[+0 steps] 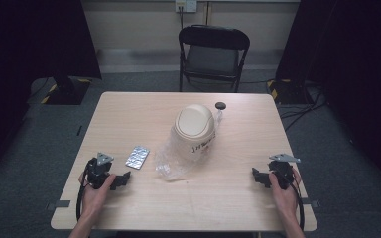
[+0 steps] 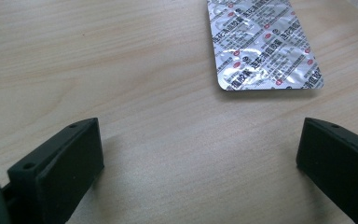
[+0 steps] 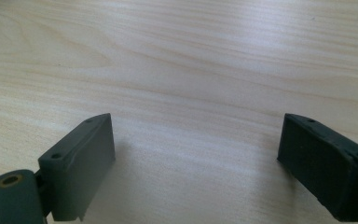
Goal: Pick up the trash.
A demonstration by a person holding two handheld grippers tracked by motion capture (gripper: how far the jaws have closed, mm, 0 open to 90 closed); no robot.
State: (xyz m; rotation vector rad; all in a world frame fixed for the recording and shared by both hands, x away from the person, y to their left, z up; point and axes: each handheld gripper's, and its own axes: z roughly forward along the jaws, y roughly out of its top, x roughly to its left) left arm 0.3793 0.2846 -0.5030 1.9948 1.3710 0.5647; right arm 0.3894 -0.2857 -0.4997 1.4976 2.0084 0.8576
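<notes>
Wooden table, two idle tools

Wood-grain table [image 1: 129,114] is carrying a beige swing-lid bin [image 1: 194,130] lying in clear plastic at centre. A foil blister pack [image 1: 137,157] is lying just beyond the left tool [image 1: 124,179], jaws spread. The right tool [image 1: 256,176] is resting apart, jaws spread.

table: light wooden square-topped table [image 1: 129,106], pale grain, centre of room
chair: black folding metal chair [image 1: 213,52] behind the far table edge, facing in
floor: grey carpet floor [image 1: 337,148], black cables [image 1: 302,106] at right
wall: cream back wall [image 1: 139,22] with white wall socket [image 1: 186,5], cord hanging down
sides: black curtains [image 1: 25,44] left and right
stand: black stand base [image 1: 67,89] far left
light: dim, even
</notes>
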